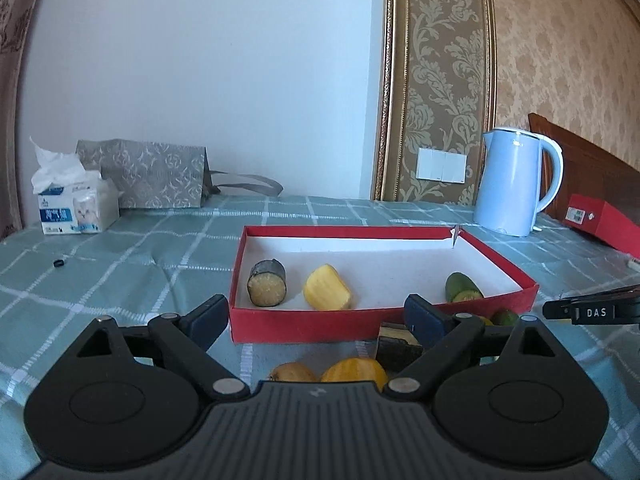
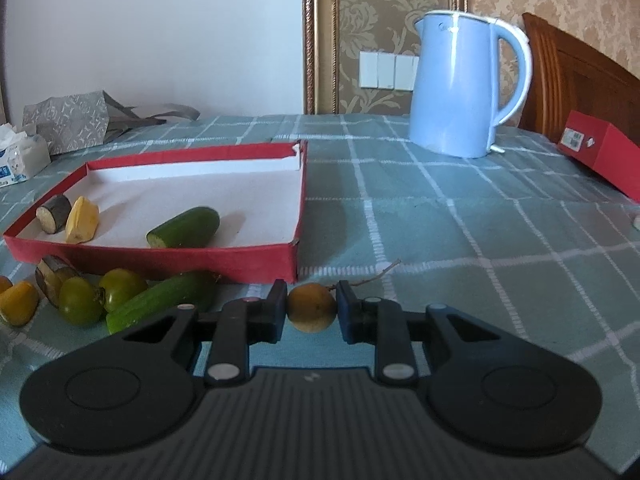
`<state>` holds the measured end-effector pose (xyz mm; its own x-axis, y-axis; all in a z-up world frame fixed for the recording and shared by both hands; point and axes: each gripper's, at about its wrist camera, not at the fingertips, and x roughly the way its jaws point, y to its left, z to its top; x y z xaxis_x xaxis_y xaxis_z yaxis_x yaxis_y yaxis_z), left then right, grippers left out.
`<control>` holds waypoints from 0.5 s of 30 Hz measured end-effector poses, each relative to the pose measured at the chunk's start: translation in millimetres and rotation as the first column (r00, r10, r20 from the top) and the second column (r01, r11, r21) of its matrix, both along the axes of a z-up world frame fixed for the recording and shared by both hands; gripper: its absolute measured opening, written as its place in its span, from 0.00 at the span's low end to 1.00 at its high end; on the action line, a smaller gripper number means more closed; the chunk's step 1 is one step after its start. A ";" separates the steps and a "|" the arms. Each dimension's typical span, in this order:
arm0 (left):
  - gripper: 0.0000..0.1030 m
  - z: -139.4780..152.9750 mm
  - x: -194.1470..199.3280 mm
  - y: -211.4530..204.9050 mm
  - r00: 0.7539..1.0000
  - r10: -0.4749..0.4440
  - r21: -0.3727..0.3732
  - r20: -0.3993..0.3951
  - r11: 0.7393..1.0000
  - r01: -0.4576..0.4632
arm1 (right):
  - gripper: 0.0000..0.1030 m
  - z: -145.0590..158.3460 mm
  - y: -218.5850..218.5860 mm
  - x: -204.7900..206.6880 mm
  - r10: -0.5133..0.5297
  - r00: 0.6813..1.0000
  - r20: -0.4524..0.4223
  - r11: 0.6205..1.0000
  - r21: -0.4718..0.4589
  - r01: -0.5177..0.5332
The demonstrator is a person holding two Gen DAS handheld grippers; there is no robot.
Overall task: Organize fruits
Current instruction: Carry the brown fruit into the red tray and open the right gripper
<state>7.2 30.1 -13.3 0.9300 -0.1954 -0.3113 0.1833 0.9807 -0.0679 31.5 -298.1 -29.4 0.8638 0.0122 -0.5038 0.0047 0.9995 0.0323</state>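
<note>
Fruits lie partly in the red tray (image 1: 312, 326) and partly on the checked tablecloth (image 1: 160, 248) in front of it. From the left wrist, the tray holds a dark-skinned cut piece (image 1: 267, 283), a yellow chunk (image 1: 327, 293) and a green cucumber piece (image 1: 463, 289). The left gripper (image 1: 316, 316) stands wide apart with nothing between its pads, above two yellow fruits (image 1: 354, 370) lying before the tray wall. A blue kettle (image 1: 516, 182) stands behind.

From the right wrist, the right gripper (image 2: 312, 312) is clenched on a small brownish-yellow round fruit (image 2: 312, 307), just off the tray's near corner. To its left, green tomatoes (image 2: 120, 286), a cucumber (image 2: 160, 306) and a yellow piece (image 2: 18, 303) lie on the cloth.
</note>
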 end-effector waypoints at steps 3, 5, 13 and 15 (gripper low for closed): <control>0.92 -0.9 0.4 0.9 1.000 0.001 0.002 -0.003 1.000 -0.001 | 0.24 7.0 1.6 -4.0 -0.001 1.000 0.016 1.000 -0.018 0.001; 0.92 -1.0 0.6 0.9 1.000 -0.001 -0.001 -0.007 1.000 0.001 | 0.24 14.3 3.1 -6.6 0.003 0.999 0.035 0.999 -0.032 -0.002; 0.92 -1.6 4.6 5.1 0.999 -0.003 -0.026 -0.037 1.000 0.002 | 0.24 50.5 19.5 6.4 0.039 0.990 0.139 0.993 -0.116 -0.023; 0.92 -1.9 5.5 5.3 0.999 -0.001 -0.026 -0.041 1.000 0.000 | 0.24 53.8 23.0 12.2 0.045 0.988 0.147 0.993 -0.116 -0.028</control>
